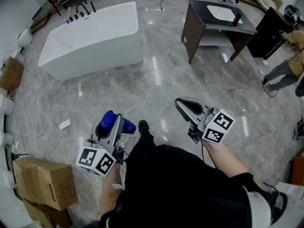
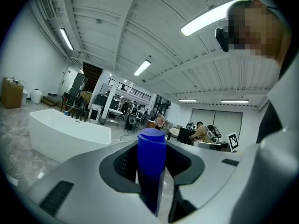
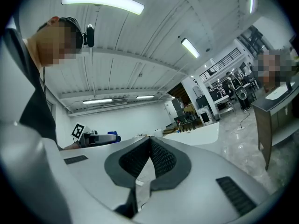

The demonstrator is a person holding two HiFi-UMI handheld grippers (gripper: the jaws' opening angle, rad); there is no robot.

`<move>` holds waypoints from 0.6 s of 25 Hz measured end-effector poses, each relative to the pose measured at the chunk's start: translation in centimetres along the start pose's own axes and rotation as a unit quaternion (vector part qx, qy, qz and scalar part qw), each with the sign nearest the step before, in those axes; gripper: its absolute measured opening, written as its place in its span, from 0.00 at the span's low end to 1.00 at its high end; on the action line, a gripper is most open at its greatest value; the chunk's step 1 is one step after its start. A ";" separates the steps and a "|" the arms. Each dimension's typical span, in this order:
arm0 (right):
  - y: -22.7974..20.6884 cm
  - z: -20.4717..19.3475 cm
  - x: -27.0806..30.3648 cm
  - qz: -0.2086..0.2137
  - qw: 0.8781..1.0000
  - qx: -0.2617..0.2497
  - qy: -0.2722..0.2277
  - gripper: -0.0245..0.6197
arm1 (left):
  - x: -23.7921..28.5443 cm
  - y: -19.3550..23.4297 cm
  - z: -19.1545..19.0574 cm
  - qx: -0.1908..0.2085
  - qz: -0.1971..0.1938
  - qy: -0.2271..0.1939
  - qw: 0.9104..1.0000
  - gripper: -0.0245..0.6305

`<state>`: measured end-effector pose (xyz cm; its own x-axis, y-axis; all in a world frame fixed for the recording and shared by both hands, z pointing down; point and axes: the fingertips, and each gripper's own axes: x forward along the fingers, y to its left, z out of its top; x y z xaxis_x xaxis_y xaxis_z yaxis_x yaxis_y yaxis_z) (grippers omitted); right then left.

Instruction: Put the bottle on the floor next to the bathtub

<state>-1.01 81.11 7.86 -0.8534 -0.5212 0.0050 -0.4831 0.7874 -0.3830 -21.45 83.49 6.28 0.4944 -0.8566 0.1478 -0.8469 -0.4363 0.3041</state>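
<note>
Bottle time: the blue bottle [image 1: 114, 122] is squeezed between the two jaws of the left gripper [image 1: 112, 121]. The jaws stand wide apart because the bottle fills the gap, and both pads press on its sides.

The person stands on the shiny grey floor [image 1: 156, 80] and holds both tools low in front of the body, with bent arms. The left hand [image 1: 113, 175] holds its tool close in, pointing forward toward the bathtub [image 1: 95, 37]. The right hand [image 1: 214, 148] holds the right gripper [image 1: 180, 102] a bit farther out, pointing forward and to the left. That tool's jaws are pressed together at the tips and have nothing in them.

The bottle is blue all over. In the left gripper view it looks like a round tube [image 2: 152, 167] with a flat top, and it sticks up past the jaws. From above, a part of it pokes out beside the jaws.

The bottle is up in the air over the floor, near the person's shoe [image 1: 143, 126]. It is well apart from the white bathtub, which stands across the room.
</note>
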 end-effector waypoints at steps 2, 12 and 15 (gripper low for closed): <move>-1.7 0.4 0.9 -0.007 1.000 0.001 -0.003 0.08 | 2.3 0.8 0.3 -0.001 -0.011 -0.001 1.000 0.27; -12.9 4.7 11.2 -0.037 0.999 0.005 0.013 0.08 | 16.0 9.3 4.9 0.005 -0.064 0.006 0.998 0.27; -15.4 5.9 16.1 -0.034 0.999 0.002 0.021 0.08 | 20.1 13.1 6.9 0.010 -0.078 0.016 0.997 0.27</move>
<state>-6.14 58.65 8.41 -0.8261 -0.5591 0.0704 -0.5396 0.7488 -0.3849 -23.98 58.66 6.75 0.6253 -0.7694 0.1302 -0.7632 -0.5682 0.3077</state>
